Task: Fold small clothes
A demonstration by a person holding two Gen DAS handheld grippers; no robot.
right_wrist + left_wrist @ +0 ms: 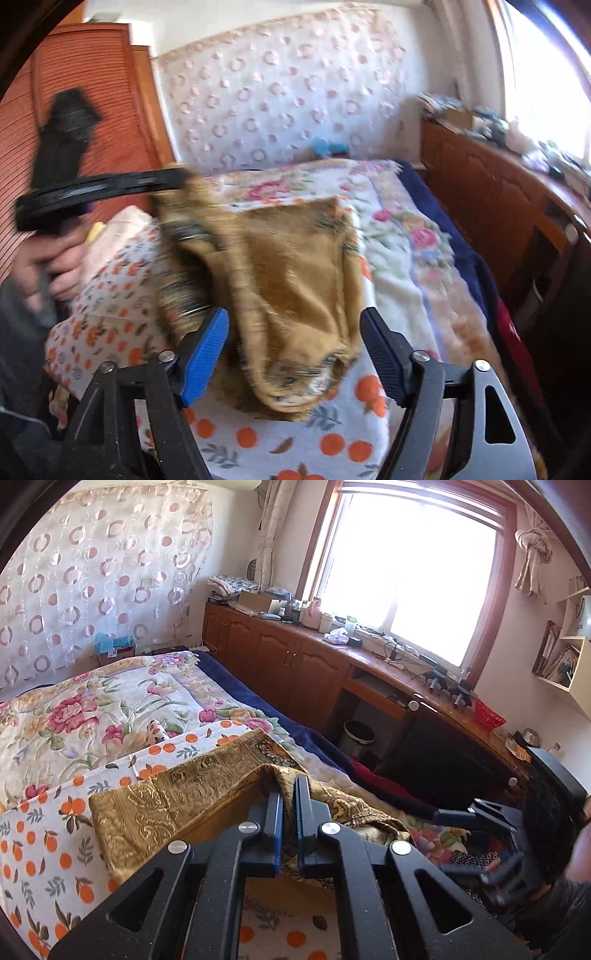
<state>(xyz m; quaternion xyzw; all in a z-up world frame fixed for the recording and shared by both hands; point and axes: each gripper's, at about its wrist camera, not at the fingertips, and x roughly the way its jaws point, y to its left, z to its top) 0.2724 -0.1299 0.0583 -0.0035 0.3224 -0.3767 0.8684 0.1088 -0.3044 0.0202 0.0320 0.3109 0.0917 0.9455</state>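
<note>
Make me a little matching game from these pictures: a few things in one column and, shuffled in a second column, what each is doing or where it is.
Things:
1. left gripper
2. right gripper
3. gold patterned cloth
4. red basket

States:
A. on the wooden counter under the window
B. jaws apart, holding nothing
C. lifted at one corner over the orange-print sheet
D. closed on fabric

Pairs: 1-D, 2-B, 3-C, 4-A
</note>
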